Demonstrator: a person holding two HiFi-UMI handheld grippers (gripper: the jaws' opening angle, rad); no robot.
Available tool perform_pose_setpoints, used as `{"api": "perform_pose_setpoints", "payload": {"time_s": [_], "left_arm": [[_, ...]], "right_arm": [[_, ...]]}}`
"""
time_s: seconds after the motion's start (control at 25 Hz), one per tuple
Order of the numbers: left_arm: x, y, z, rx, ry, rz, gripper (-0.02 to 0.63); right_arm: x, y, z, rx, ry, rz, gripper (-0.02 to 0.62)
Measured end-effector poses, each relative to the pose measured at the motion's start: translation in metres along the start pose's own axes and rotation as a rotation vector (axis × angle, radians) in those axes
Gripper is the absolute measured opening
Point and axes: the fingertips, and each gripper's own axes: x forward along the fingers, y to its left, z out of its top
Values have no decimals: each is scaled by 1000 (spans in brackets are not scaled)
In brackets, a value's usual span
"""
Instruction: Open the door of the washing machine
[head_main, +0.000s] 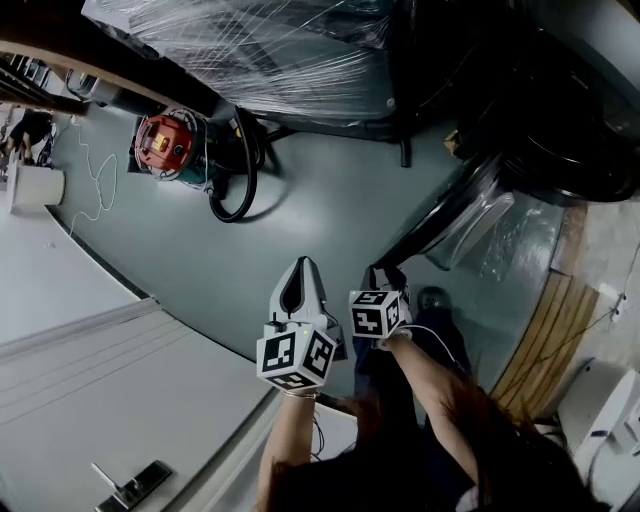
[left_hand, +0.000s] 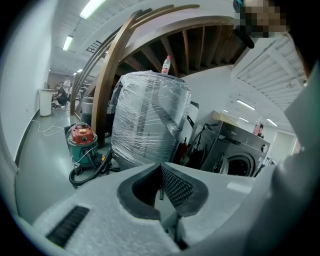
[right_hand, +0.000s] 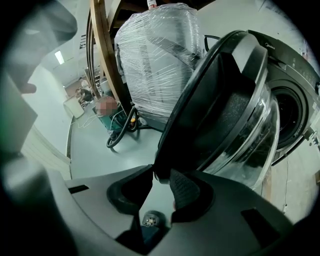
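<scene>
The dark washing machine (head_main: 560, 100) stands at the upper right, seen also as the washing machine (left_hand: 240, 155) in the left gripper view. Its round door (head_main: 470, 215) hangs swung out over the floor, bulging glass toward the drum (right_hand: 292, 115). The door (right_hand: 225, 100) fills the right gripper view. My right gripper (head_main: 385, 275) is at the door's outer edge, and the right gripper (right_hand: 159, 177) has its pads on either side of the black rim, shut on it. My left gripper (head_main: 300, 265) hangs beside it over bare floor. The left gripper (left_hand: 161, 167) holds nothing, its tips meeting.
A red and green vacuum cleaner (head_main: 165, 145) with a black hose sits on the grey floor at the upper left. A plastic-wrapped bulky load (head_main: 270, 50) stands next to the machine. Wooden boards (head_main: 550, 330) lie at the right, and a white door with a handle (head_main: 130, 488) at the lower left.
</scene>
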Motion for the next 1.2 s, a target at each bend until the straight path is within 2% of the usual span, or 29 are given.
{"api": "perform_pose_setpoints", "payload": {"time_s": [0.28, 0.48, 0.68, 1.2], "left_arm": [[30, 24, 11, 32, 49, -66, 12], [46, 37, 18, 45, 62, -96, 12], [54, 52, 23, 48, 69, -98, 12], [64, 79, 27, 26, 65, -86, 12]], "right_arm": [[18, 12, 26, 81, -16, -55, 103], [33, 21, 51, 99, -49, -82, 103], [46, 27, 71, 142, -63, -107, 103], [68, 37, 105, 161, -96, -143, 100]]}}
